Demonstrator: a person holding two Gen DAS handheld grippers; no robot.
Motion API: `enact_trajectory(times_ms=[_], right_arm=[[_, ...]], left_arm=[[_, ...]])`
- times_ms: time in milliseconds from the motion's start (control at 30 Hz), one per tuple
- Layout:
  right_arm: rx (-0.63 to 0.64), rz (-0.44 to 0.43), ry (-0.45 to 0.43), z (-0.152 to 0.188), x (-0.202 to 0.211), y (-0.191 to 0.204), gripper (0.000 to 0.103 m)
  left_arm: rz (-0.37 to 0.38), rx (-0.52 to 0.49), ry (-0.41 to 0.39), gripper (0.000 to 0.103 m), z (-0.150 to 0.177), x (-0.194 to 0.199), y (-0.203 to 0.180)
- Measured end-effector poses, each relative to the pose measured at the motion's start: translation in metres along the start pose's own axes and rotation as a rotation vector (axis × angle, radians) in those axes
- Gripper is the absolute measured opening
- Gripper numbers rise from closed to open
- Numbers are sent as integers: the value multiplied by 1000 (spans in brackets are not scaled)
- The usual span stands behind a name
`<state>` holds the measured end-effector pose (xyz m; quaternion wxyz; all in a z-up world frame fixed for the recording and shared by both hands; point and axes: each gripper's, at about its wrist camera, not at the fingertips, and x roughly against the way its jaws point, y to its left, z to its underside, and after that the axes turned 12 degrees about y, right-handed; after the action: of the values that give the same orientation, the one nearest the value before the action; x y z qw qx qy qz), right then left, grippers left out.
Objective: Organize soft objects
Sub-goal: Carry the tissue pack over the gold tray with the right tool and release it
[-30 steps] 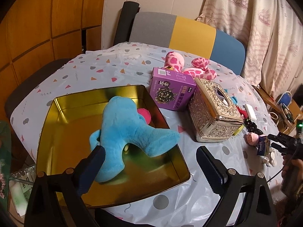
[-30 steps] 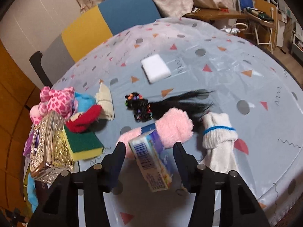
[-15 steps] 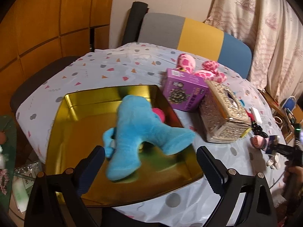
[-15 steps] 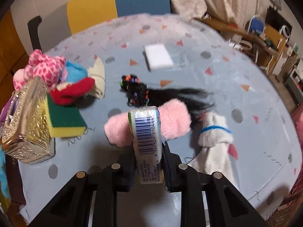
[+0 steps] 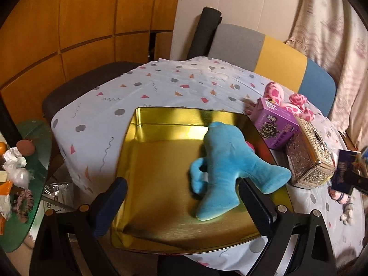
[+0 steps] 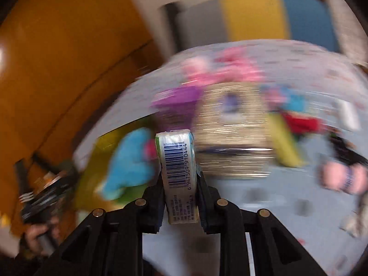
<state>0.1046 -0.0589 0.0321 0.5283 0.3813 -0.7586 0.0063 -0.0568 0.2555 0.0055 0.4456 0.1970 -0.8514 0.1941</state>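
A blue plush toy lies in the right half of the gold tray, with a bit of a pink soft thing behind it. My left gripper hangs open over the tray's near edge, nothing between its fingers. My right gripper is shut on a small tissue pack with a barcode and holds it up in the air. In the blurred right wrist view the pack sits between the blue plush toy and the gold tissue box. The tissue pack also shows at the left wrist view's right edge.
A purple box, a gold tissue box and a pink spotted plush stand right of the tray. A pink fluffy roll lies near the table's right edge. A green side table with clutter stands at the left.
The right gripper closed on the tissue pack, lifted it off the table and swung left toward the tray. The left gripper, still open, shifted left along the tray's near edge.
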Motion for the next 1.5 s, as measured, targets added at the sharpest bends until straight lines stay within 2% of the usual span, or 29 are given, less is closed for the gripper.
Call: enact_trajectory(times_ms=[133, 233, 333, 367, 400, 433, 467, 567, 667, 967, 1167, 1200, 1233, 1267, 1500], right_arm=[[145, -84, 97, -6, -46, 64, 23], [207, -79, 174, -9, -87, 95, 26], [212, -52, 239, -9, -118, 101, 29], [206, -27, 259, -8, -127, 100, 32], [194, -17, 272, -7, -133, 99, 41], [181, -17, 282, -7, -138, 96, 46], [172, -16, 288, -5, -141, 94, 46], [169, 21, 279, 0, -140, 94, 46], [175, 12, 250, 0, -131, 95, 46], [208, 109, 92, 8, -80, 91, 47], [212, 175, 24, 15, -52, 85, 48], [209, 181, 14, 15, -50, 83, 54], [206, 185, 8, 15, -47, 82, 65], [203, 190, -2, 15, -44, 79, 70], [164, 225, -51, 18, -23, 59, 72]], left_arm=[[-6, 12, -4, 99, 1, 2, 6], [-11, 21, -11, 103, 1, 4, 9], [-21, 9, -19, 103, 2, 6, 10], [-27, 4, -19, 103, 3, 6, 10], [-33, 0, -21, 103, 4, 6, 10], [-39, -2, -24, 103, 4, 6, 11], [-50, -8, -28, 103, 4, 5, 11], [-69, -21, -26, 103, 5, 4, 8], [-70, -36, -34, 103, 5, 6, 2], [-70, -112, -64, 103, 7, 16, -22], [-64, -160, -71, 103, 9, 21, -39], [-61, -169, -72, 103, 9, 22, -43], [-58, -175, -72, 103, 10, 22, -45], [-55, -183, -71, 103, 11, 22, -49], [-43, -245, -67, 103, 15, 22, -72]])
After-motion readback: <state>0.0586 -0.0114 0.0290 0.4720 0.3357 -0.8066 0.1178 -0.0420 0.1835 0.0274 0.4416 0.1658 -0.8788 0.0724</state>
